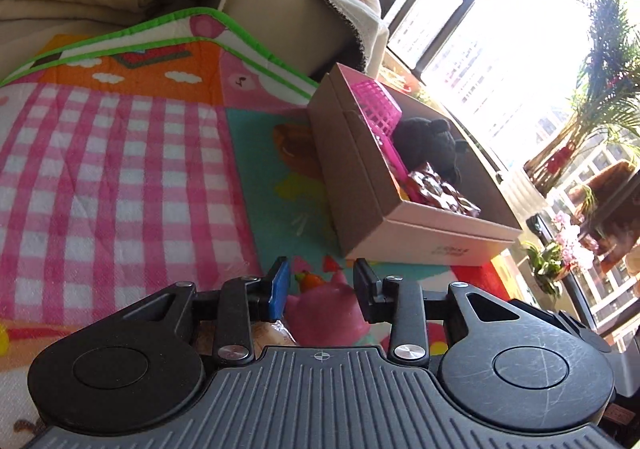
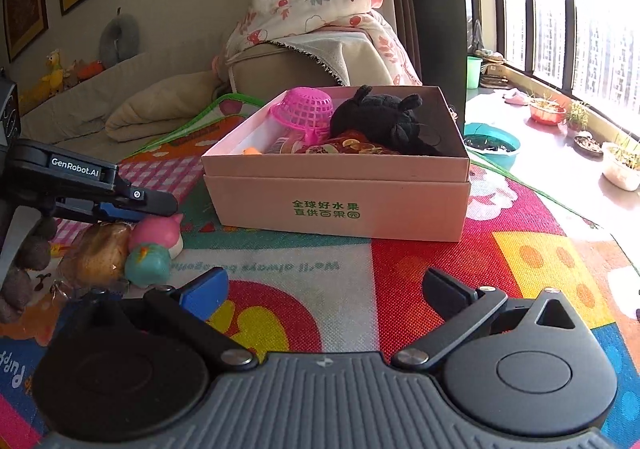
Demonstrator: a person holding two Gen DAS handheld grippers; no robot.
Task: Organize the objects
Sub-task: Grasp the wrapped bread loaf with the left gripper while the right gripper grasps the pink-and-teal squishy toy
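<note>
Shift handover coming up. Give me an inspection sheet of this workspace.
Surface: colourful play mat.
Job's things: pink box holds pink basket, black plush, red packet; pink pig toy, teal toy and bread bag lie on the mat.
Clutter: nothing seen.
Grippers: left hand-held gripper closes around the pig toy; right hand-held gripper open, empty.
Cables: nothing seen.
Surroundings: sofa, blanket, window, plants.

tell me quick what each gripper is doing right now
left gripper: closing around the pink pig toy; firm contact cannot be told.
right gripper: open, holding nothing, above the play mat.
</note>
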